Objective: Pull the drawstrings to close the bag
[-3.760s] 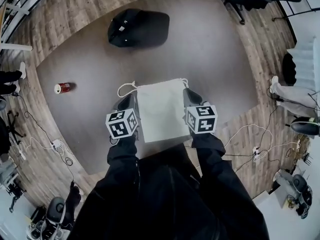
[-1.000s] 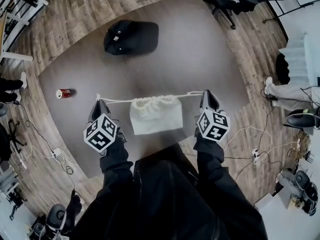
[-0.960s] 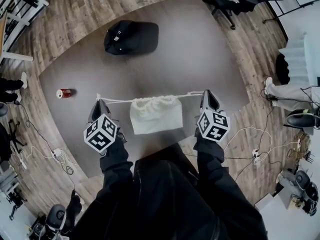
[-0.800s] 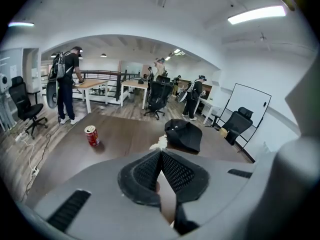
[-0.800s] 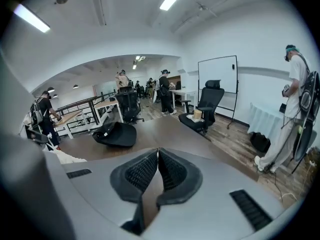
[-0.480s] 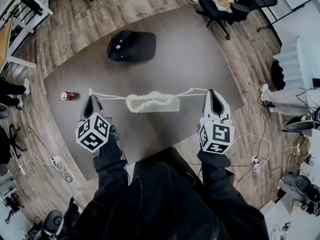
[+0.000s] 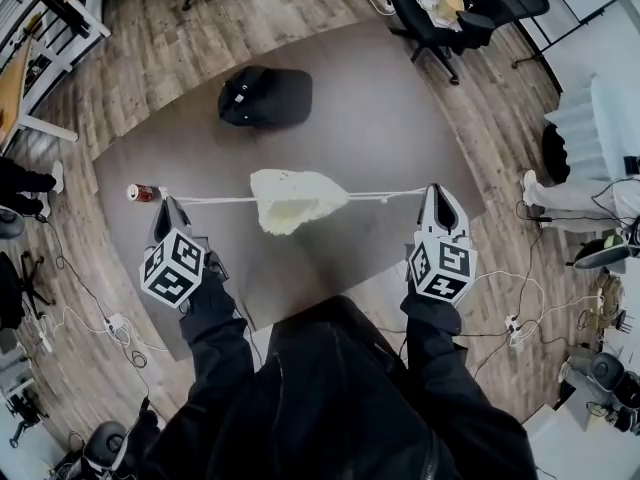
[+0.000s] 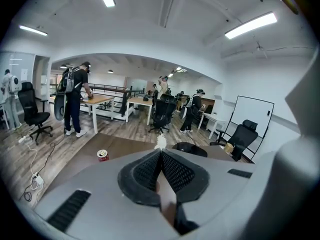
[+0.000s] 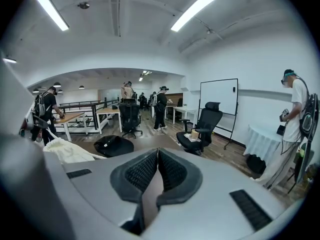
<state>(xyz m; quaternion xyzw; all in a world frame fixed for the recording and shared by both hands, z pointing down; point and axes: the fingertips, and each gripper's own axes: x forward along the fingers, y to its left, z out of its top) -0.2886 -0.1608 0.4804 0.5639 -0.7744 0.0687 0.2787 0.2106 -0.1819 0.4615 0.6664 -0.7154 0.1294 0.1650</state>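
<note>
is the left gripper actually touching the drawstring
Touching. In the left gripper view the left gripper has its jaws shut on the drawstring, whose frayed white end pokes out past the tips.

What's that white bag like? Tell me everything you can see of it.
The bag is cream cloth, soft and crumpled, its mouth gathered. It seems to hang clear of the table, strung between two taut white drawstrings, one pinched by the left gripper, the other by the right gripper.
</note>
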